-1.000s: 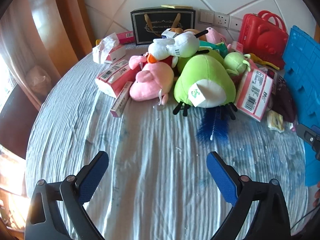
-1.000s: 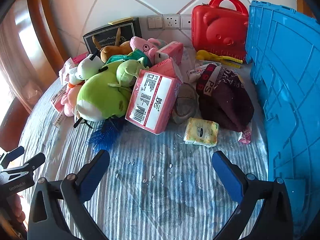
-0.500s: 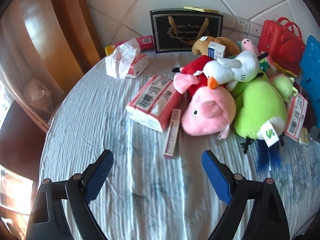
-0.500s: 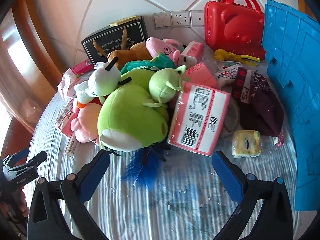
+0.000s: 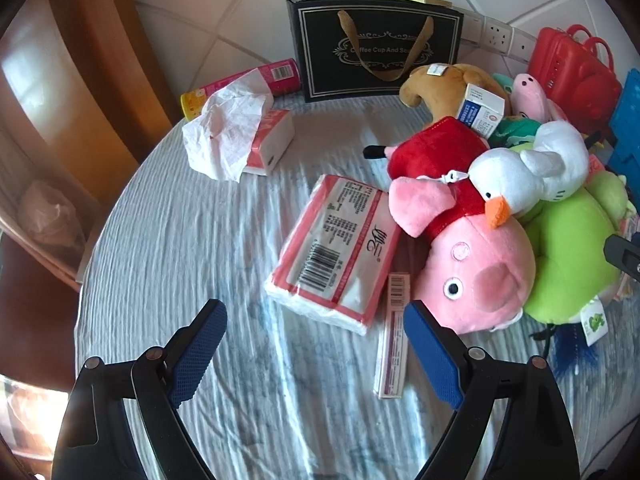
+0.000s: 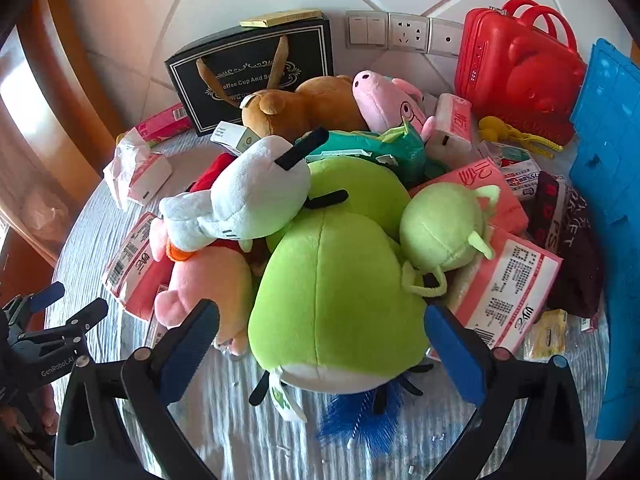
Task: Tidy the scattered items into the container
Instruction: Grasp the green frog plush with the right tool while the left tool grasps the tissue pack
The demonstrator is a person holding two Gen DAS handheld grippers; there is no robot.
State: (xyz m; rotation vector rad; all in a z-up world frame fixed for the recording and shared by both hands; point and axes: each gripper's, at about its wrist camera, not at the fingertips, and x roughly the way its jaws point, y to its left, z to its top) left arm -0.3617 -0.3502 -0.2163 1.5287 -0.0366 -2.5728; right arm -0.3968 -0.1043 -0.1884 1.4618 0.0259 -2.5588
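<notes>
The left gripper [image 5: 314, 344] is hovering with its jaws standing wide apart and nothing between them, over the striped cloth of the round surface [image 5: 168, 240]. Just ahead of it a red-and-white tissue pack [image 5: 338, 246] is lying flat, with a slim pink box [image 5: 394, 336] beside its right finger and the pink pig plush [image 5: 476, 276] touching that box. The right gripper [image 6: 320, 344] is also spread wide, its blue pads flanking the big green plush [image 6: 336, 300] without pressing it. A white duck plush [image 6: 248, 196] is resting on top of the heap. The blue container [image 6: 612, 184] is standing at the far right edge, well apart from both grippers
</notes>
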